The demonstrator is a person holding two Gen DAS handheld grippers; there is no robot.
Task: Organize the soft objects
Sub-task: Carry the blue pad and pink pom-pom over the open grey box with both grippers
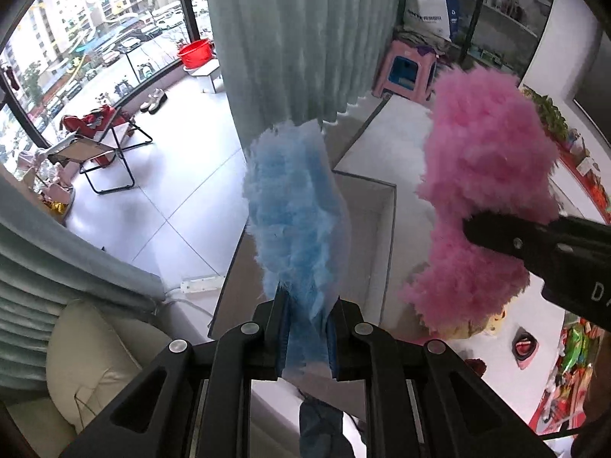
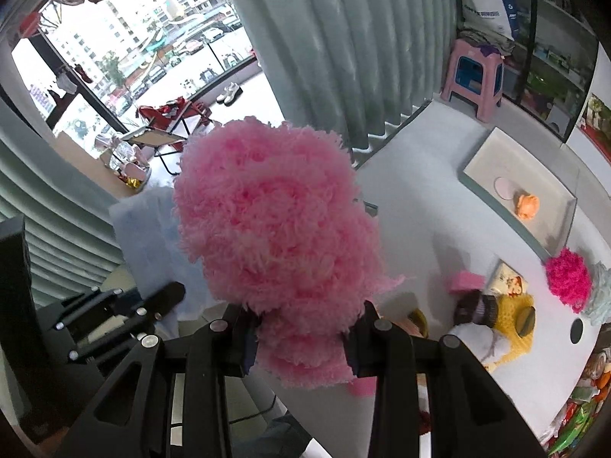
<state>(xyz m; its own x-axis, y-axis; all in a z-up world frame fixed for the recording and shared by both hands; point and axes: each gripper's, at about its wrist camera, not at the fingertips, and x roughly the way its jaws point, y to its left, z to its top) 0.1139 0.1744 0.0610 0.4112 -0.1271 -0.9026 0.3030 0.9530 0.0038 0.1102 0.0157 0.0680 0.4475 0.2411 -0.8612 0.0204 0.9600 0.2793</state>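
Observation:
My left gripper is shut on a fluffy blue soft piece and holds it upright in the air above the white table. My right gripper is shut on a fluffy pink soft piece, also lifted; it shows at the right of the left wrist view with the right gripper's finger across it. The blue piece's pale back shows left of the pink one. The left gripper's body sits low left in the right wrist view.
A shallow grey tray on the white table holds an orange soft thing and a pink disc. A magenta pompom, a yellow knitted toy and a pink block lie nearer. A grey box stands below the blue piece.

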